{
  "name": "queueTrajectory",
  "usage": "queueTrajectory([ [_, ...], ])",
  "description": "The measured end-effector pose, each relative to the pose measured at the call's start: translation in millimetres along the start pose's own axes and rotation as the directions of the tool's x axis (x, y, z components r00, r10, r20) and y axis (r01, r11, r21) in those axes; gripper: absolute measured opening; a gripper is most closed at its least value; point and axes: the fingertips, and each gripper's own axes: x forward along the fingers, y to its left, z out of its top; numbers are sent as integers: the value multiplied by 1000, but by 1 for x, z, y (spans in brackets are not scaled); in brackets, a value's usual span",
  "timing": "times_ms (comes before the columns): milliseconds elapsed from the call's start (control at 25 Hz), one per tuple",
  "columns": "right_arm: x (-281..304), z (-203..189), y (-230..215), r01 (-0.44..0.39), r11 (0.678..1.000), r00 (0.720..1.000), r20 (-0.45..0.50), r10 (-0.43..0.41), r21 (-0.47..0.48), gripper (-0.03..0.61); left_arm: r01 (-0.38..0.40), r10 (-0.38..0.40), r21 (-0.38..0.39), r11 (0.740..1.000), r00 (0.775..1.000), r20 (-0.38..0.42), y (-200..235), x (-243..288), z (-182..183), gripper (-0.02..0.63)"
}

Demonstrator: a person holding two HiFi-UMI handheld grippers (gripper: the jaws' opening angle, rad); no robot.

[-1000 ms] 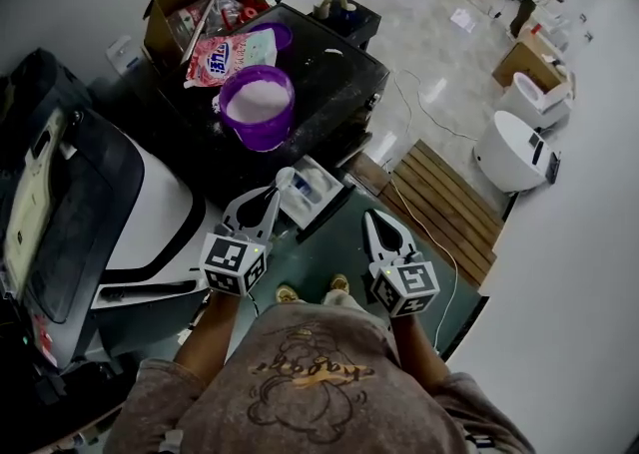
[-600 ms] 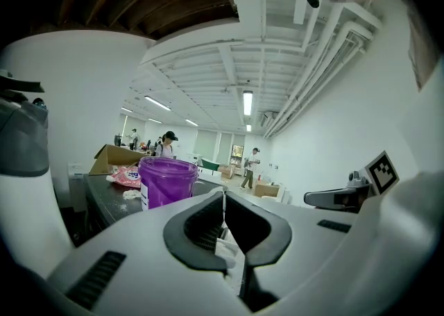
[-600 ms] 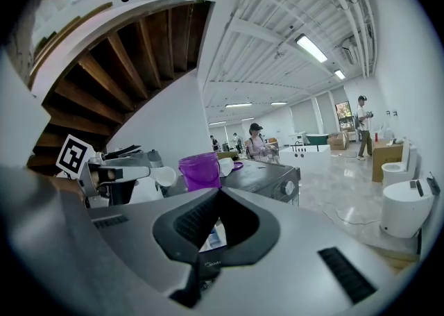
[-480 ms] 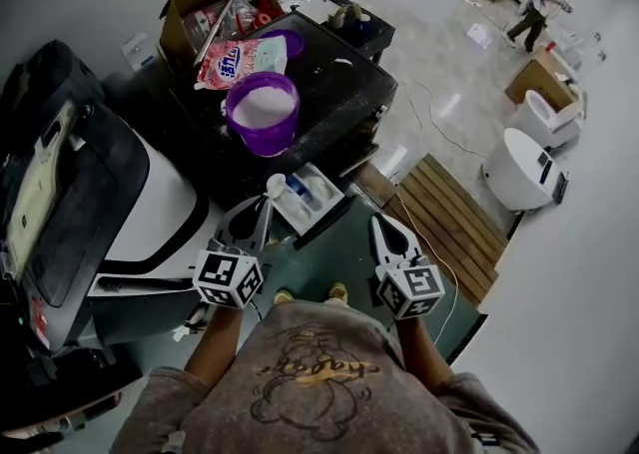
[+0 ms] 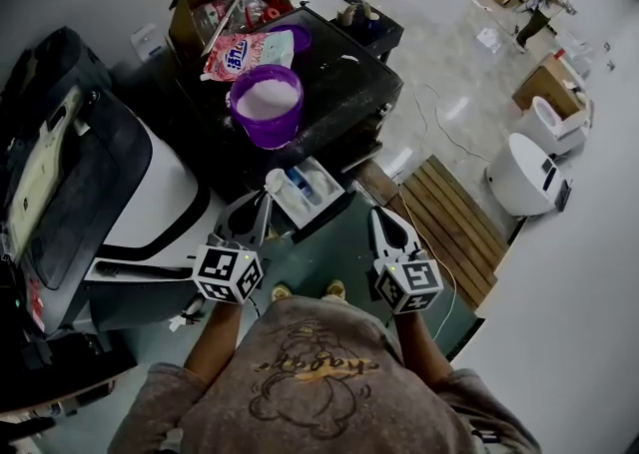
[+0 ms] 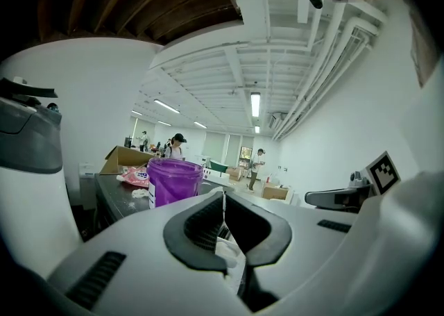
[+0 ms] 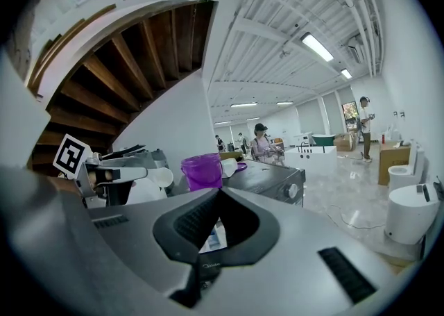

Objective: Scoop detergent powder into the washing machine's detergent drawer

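Head view has the left gripper (image 5: pixel 262 205) closed on the handle of a white scoop (image 5: pixel 275 181). The scoop's bowl reaches just past the gripper's tips, over the near left corner of the pulled-out detergent drawer (image 5: pixel 310 189). Left gripper view agrees: its jaws pinch a thin white edge between the pads, with more white plastic showing in the gap below.

The task looks to be at the delivery step. The scoop is in hand and has reached the drawer, and the purple tub (image 5: pixel 267 103) of powder stands on the washing machine (image 5: pixel 344 83), well beyond the gripper's tips. Whether the scoop is loaded, or whether any powder already lies in a compartment, cannot be told; both scoop and drawer read as plain white. Tipping the scoop into the correct compartment, and perhaps pushing the drawer shut, seem to be what is left.

The right gripper (image 5: pixel 380 216) is drawn together with nothing between its jaws. It hangs beside the drawer's front, which lies just ahead and to the left of its tips. In the right gripper view a slice of the drawer shows low through the opening behind the closed tips, and the tub sits farther ahead, slightly left
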Motion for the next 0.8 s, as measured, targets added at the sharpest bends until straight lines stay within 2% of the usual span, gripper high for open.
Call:
queueTrajectory([
  [800, 9, 10, 0, -42, 999, 999, 1, 42, -18, -2, -7, 7, 22, 1000, 1000, -12, -10, 3, 2, 25],
])
